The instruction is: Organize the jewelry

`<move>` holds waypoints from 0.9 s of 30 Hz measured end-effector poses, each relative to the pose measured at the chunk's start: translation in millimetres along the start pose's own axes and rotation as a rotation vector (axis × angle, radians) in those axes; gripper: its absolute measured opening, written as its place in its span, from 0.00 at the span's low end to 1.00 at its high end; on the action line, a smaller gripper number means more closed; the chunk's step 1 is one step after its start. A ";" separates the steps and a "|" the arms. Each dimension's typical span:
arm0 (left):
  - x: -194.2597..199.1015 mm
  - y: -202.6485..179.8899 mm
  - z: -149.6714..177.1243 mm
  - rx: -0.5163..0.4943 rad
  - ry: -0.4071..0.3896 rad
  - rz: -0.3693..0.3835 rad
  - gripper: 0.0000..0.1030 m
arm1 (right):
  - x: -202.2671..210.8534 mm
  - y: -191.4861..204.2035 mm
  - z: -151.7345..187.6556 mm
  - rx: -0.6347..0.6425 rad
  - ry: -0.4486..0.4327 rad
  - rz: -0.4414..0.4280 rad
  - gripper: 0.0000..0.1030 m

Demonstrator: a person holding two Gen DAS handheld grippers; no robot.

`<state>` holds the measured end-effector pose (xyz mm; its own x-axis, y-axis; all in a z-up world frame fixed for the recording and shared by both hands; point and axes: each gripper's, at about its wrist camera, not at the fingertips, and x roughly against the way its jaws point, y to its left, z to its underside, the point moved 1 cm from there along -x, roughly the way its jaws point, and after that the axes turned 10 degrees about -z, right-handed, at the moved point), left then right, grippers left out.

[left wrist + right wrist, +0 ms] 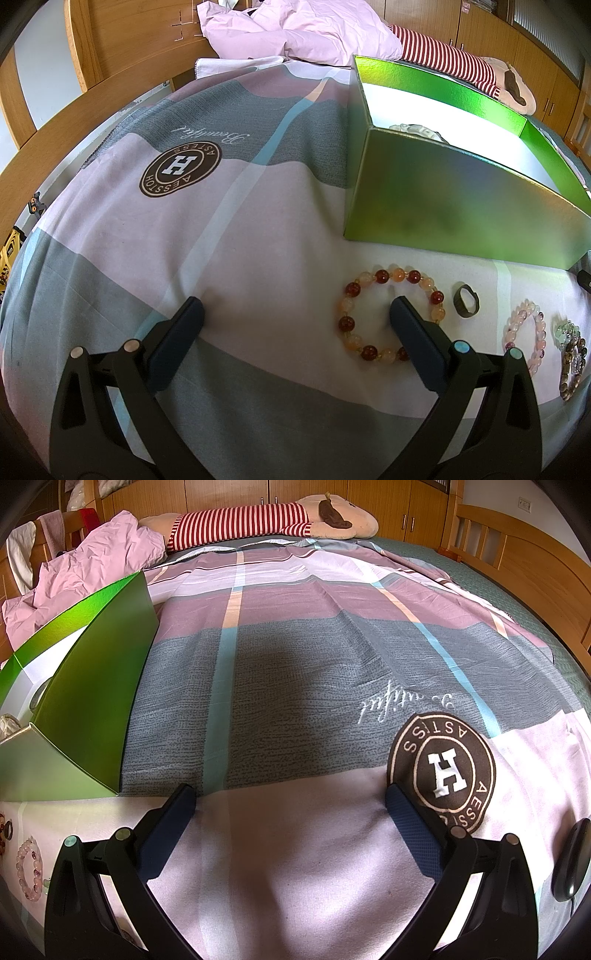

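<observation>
On the bed, a patterned bedspread [207, 236] in pink, grey and pale blue carries the jewelry. From the left wrist view, the left tongs [295, 314] stand wide apart, clamped on nothing; their right finger sits over the inside of a red and orange bead bracelet [369, 291], which lies flat on the cloth. Whether that finger touches the beads cannot be told. Just to the right of the bracelet lies a small dark ring [466, 304], and further right a pink bead bracelet [524, 332], then a pile of greenish and brown beads [572, 350] at the edge of the frame. Beyond the jewelry stands an open green box [443, 199] with a white inside; a pale object shows just over its near wall, too hidden to name.

From the right wrist view, the right tongs [290, 797] are likewise wide apart and hold nothing, poised over bare pink cloth near a round brown logo [443, 764] with a white H. The green box [85, 716] stands to their left, and the pink bead bracelet [27, 871] shows at the lower left edge. A striped plush toy [258, 520] lies at the far end of the bed, beside a crumpled pink quilt [92, 561].
</observation>
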<state>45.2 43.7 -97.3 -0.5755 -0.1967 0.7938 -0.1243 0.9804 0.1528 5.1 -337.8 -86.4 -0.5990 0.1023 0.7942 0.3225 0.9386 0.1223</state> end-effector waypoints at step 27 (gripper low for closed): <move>38.9 0.7 -3.9 0.041 0.008 0.086 0.97 | 115.7 89.7 7.6 0.149 -0.066 -0.168 0.98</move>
<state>25.9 36.7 -64.0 -0.5792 -0.1114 0.8076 -0.1075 0.9924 0.0598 -40.9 -239.3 12.0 -0.6834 -0.0424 0.7288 0.1059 0.9820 0.1565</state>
